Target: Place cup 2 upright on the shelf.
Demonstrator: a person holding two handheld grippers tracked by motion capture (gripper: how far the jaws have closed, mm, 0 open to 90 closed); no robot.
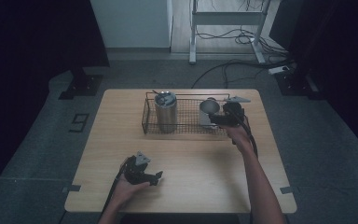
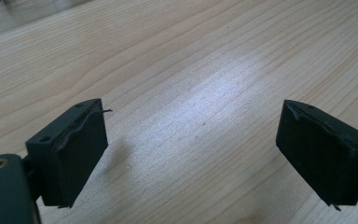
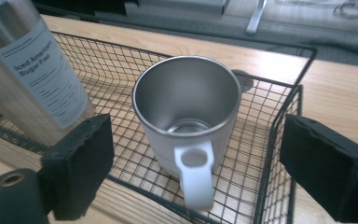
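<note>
A black wire basket [image 1: 186, 129] stands at the back of the wooden table [image 1: 200, 172]. In it are a tall steel tumbler [image 1: 165, 111] with a printed label [image 3: 46, 74] and a steel mug [image 1: 209, 110] with a white handle [image 3: 196, 179]. My right gripper [image 1: 221, 119] hangs at the basket's right front, open, its pads [image 3: 81, 163] wide apart on either side of the mug's handle and touching nothing. The mug [image 3: 186, 107] stands upright and empty. My left gripper [image 1: 156, 177] rests low over the near left of the table, open [image 2: 191, 149], with bare wood between its jaws.
The basket's right wall [image 3: 284, 126] lies close to my right jaw. Behind the table, a white desk frame [image 1: 226, 18] and loose cables [image 1: 242, 60] lie on the floor. Dark curtains flank both sides.
</note>
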